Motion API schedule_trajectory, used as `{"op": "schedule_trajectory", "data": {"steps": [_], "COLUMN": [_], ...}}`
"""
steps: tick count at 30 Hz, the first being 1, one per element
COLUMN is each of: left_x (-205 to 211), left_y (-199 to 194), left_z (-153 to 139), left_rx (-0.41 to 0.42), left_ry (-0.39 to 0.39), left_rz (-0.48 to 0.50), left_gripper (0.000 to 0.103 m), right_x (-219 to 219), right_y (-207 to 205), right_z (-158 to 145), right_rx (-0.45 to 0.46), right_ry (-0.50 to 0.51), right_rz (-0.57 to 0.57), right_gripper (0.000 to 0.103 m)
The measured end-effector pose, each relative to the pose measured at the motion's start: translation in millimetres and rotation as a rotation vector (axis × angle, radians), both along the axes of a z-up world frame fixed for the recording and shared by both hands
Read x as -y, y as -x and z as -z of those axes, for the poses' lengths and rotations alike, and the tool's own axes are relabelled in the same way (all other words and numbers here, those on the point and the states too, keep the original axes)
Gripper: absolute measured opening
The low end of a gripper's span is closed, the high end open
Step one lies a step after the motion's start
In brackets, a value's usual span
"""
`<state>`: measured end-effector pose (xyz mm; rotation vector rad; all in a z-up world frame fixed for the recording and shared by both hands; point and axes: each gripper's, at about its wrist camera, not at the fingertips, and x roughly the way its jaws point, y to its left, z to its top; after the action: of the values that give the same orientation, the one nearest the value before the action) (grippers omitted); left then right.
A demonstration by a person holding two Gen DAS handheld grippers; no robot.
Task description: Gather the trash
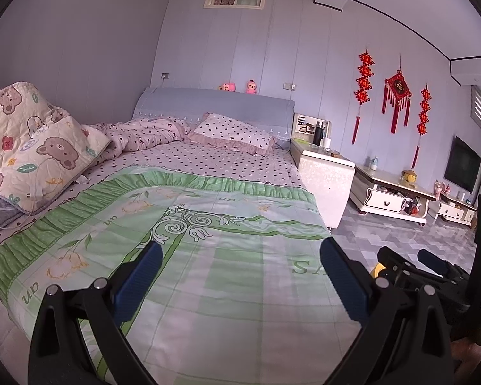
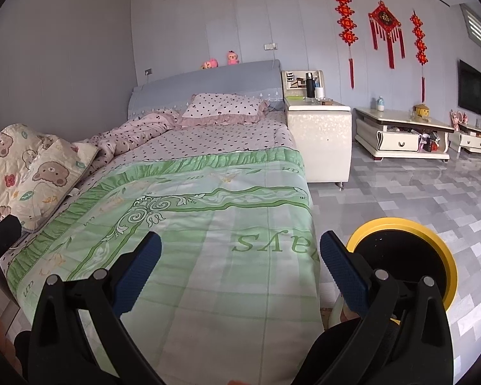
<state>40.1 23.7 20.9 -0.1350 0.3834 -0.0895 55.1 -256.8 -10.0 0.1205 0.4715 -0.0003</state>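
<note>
My left gripper [image 1: 240, 253] and right gripper [image 2: 240, 250] both hang released, jaws wide and empty, over the foot of the bed [image 2: 208, 224]. Its green quilt [image 1: 208, 240] reads "ays" upside down. Right of the bed, bare tiled floor [image 2: 417, 192] holds the yellow-rimmed trash bin [image 2: 445, 250], its inside black.

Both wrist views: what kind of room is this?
Likely a bedroom doubling as living space in a home: a made bed with a pillow, a bedside cabinet, and a wall TV.
</note>
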Motion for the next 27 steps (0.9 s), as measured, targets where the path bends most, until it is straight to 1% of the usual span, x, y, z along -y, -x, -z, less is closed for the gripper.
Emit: {"op": "schedule_trajectory", "data": {"steps": [27], "left_x": [-2.0], "left_y": [-2.4], "left_z": [2.1], "left_rx": [-0.011], "left_ry": [0.010], "left_rz": [-0.001], "left_gripper": [0.095], "right_x": [2.7], "right_y": [-3.5], "right_z": [5.3], "right_rx": [-0.023], "right_ry": [-0.011], "right_rz": [0.002], "right_gripper": [0.095]}}
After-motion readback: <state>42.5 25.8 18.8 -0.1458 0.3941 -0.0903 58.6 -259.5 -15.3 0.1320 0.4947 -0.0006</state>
